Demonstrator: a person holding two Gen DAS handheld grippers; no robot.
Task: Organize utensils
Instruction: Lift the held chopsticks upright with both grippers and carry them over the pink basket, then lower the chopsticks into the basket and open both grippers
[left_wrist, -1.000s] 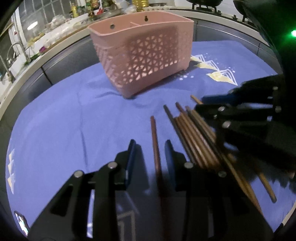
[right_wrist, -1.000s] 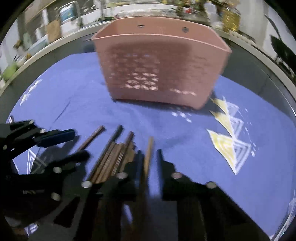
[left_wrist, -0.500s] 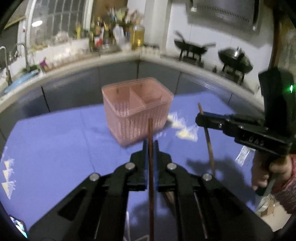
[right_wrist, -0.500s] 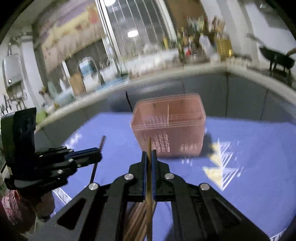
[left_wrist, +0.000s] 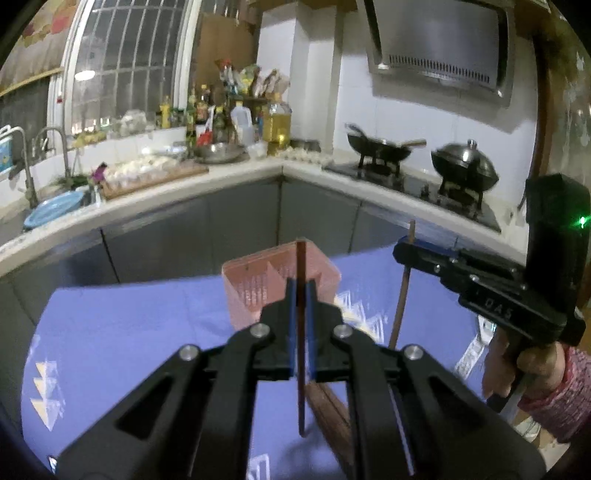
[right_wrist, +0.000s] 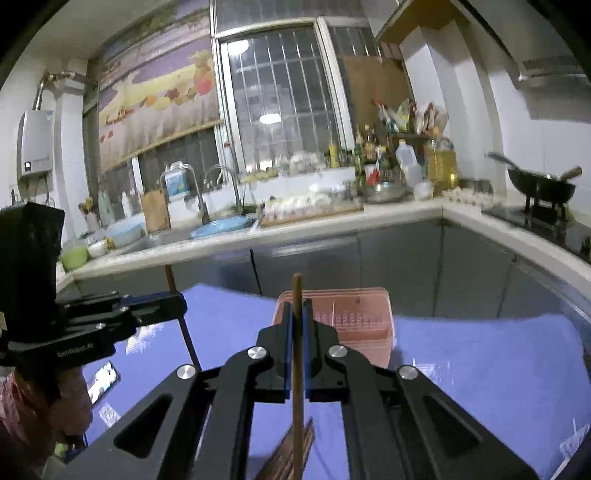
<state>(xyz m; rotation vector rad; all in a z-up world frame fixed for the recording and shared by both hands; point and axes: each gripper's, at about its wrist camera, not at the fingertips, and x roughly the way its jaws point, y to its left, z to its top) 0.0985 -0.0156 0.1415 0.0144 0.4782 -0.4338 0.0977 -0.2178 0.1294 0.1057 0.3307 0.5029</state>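
Left hand-held gripper (left_wrist: 302, 295), black with blue pads, is closed on a dark reddish-brown wooden chopstick (left_wrist: 301, 343) that stands upright between its fingers, the stick's top end rising above the fingertips and its lower end hanging below them. Straight ahead of the fingertips sits a pink perforated plastic basket with a centre divider (left_wrist: 255, 284), resting on a blue cloth-covered desk (left_wrist: 129, 332). Below the gripper and slightly to its right, a bundle of brown wooden chopsticks (left_wrist: 330, 410) lies on the cloth. To the right, the right hand-held gripper (left_wrist: 402, 251) pinches a lighter brown chopstick (left_wrist: 400, 302), which hangs nearly vertical, well apart from the basket.

From the right wrist view, the right hand-held gripper (right_wrist: 296, 314) is clamped on a slim tan wooden chopstick (right_wrist: 296, 369), upright, with its tip poking above the blue pads. The pink basket (right_wrist: 354, 321) lies directly beyond the fingertips and a little to their right, its divider visible. The loose bundle of chopsticks (right_wrist: 291, 450) lies beneath the gripper on the blue cloth (right_wrist: 480, 369). At left, the left hand-held gripper (right_wrist: 177, 302) holds its dark chopstick (right_wrist: 184, 332) tilted slightly, beside the basket but not touching it.
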